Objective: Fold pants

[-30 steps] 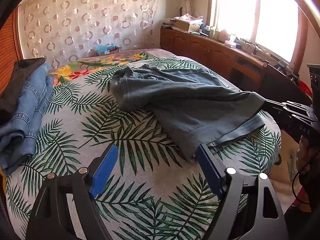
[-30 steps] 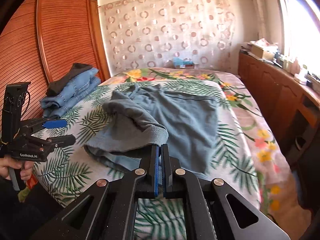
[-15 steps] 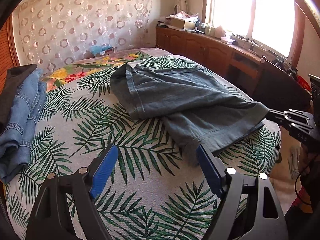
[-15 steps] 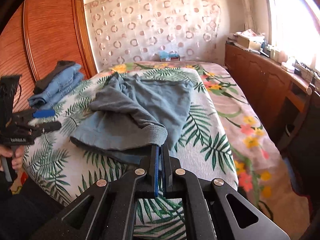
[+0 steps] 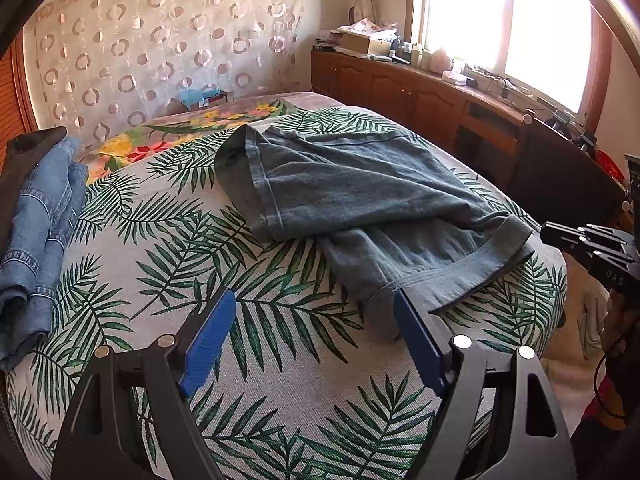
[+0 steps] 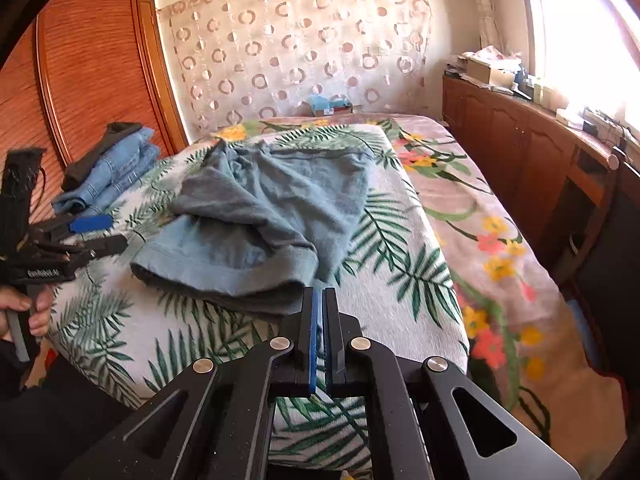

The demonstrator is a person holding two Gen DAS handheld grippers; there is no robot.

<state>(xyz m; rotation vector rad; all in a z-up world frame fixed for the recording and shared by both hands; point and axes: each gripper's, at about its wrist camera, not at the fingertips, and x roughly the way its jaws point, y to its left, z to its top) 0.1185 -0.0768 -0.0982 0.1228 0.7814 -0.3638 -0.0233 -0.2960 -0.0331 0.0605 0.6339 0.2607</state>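
I'm holding the left gripper (image 5: 312,336) out over the bed (image 5: 280,400), jaws spread wide with nothing between the blue pads (image 5: 208,344), only leaf-print cover showing in the gap. The grey-green pants (image 5: 372,208) are lying ahead of those jaws and a little to their right side, rumpled, one layer flopped over another; the nearest hem is sitting just beyond the right pad's tip, close to it, though I cannot tell whether it is touching.

I'm looking along the right gripper (image 6: 319,300) now, and its jaws are pressed together, blue pads face to face. The pants (image 6: 256,224) are spreading out ahead and to the left of the closed tips. A dark hem edge is running right up to the left finger's tip; whether any cloth is pinched there I cannot tell, since the slit between the pads looks bare.

Beyond the pants and left of both sets of jaws, a folded stack of jeans (image 6: 112,168) is resting on the far side of the bed, near the wooden wardrobe (image 6: 92,64). From the right camera I'm seeing the left gripper (image 6: 104,234) hovering over the bed's left edge, a hand (image 6: 24,312) wrapped around its handle. From the left camera the right gripper (image 5: 552,234) is poking in at the right edge, level with the pants' outer hem.
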